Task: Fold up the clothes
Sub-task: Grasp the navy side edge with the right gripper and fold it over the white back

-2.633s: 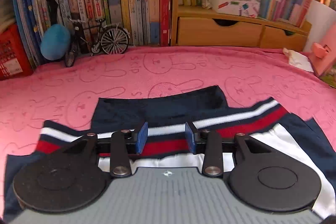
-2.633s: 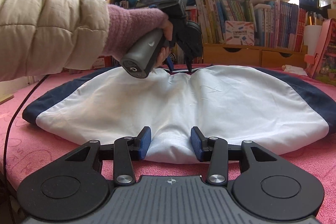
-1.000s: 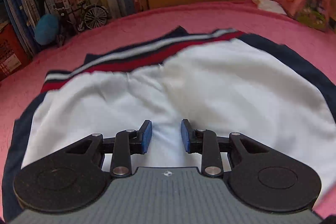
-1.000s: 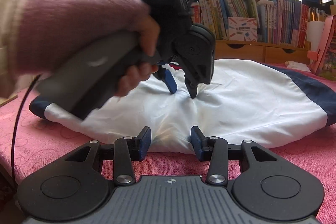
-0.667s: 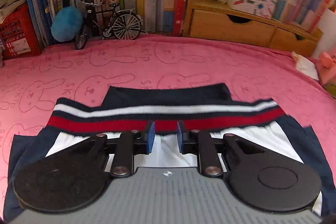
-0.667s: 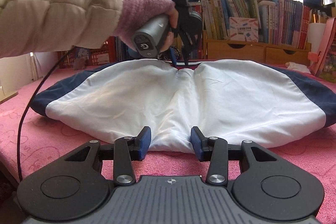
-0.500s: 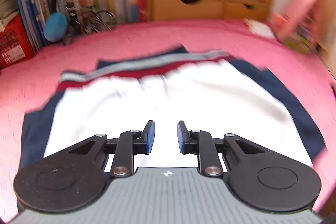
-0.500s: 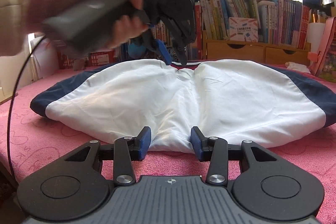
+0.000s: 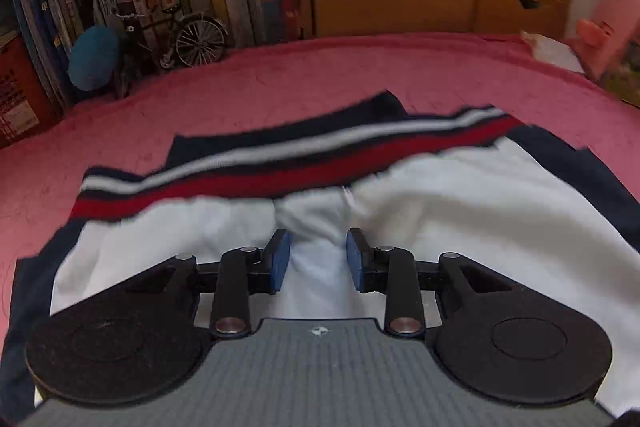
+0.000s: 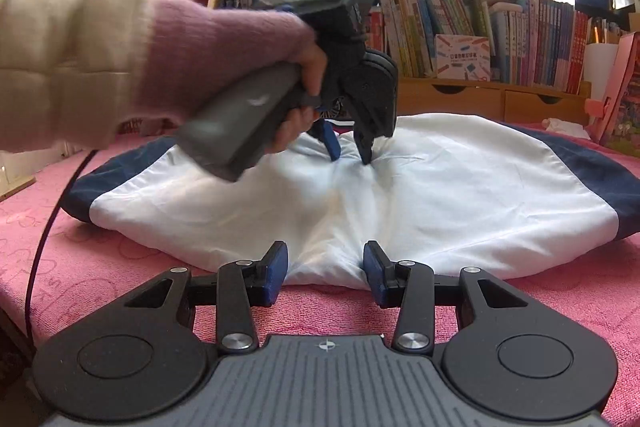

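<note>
Left gripper (image 10: 350, 157), jaws just widened, tips apart on the white jacket (image 10: 440, 195); right gripper (image 10: 326, 273) parted at its near hem

Pink rabbit-print cloth (image 9: 320, 75) covering the work surface, white garment (image 10: 460, 195) with navy sides and red-white striped band spread flat on it, model bicycle (image 9: 176, 39), blue ball (image 9: 94, 57) and crumpled tissue (image 10: 568, 127) along its far edge

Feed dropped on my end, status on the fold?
Left gripper jaws just opening, over garment's white middle, nothing pinched. Right gripper open at near hem. Nothing in the way.
</note>
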Available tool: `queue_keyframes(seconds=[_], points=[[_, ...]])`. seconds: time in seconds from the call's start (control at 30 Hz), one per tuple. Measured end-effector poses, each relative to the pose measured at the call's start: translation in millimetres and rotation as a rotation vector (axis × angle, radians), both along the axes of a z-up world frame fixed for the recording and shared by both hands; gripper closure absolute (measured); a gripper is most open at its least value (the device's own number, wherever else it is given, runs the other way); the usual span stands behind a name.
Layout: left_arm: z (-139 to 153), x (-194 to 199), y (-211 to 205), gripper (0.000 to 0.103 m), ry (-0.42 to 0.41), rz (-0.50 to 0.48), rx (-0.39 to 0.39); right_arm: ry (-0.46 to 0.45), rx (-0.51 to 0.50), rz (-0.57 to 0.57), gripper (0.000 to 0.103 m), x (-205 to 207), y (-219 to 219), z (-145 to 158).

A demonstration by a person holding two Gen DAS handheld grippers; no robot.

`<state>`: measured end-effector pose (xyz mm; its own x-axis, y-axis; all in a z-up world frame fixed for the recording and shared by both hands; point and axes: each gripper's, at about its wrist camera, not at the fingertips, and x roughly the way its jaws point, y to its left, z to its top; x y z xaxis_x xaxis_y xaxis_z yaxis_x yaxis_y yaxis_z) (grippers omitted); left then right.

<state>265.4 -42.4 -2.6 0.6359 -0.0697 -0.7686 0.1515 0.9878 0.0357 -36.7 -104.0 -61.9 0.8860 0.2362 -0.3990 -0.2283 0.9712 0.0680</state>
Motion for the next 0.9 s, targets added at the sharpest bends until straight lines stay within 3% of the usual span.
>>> queue_keyframes(seconds=[0.13, 0.23, 0.33, 0.47, 0.6, 0.73, 0.9], points=[[4, 31, -6, 0.071, -0.016, 0.084, -0.003, -0.002, 0.002, 0.012, 0.061, -1, -2, 0], [14, 12, -3, 0.072, -0.026, 0.081, -0.022, -0.007, 0.006, 0.025, 0.061, -2, -4, -1], [30, -30, 17, 0.070, -0.069, 0.063, -0.087, -0.025, 0.030, 0.048, 0.060, -5, -9, -4], [47, -113, 61, 0.053, -0.190, 0.106, -0.181, -0.053, 0.130, 0.042, 0.058, -14, -34, 1], [42, -188, 102, 0.052, -0.281, 0.197, -0.212, -0.060, 0.235, -0.093, 0.056, -20, -72, 10], [20, -227, 133, 0.050, -0.278, 0.306, -0.174, -0.032, 0.296, -0.244, 0.055, -19, -115, 12], [-3, -242, 167, 0.049, -0.278, 0.509, 0.041, -0.007, 0.286, -0.365, 0.054, -15, -152, 9]])
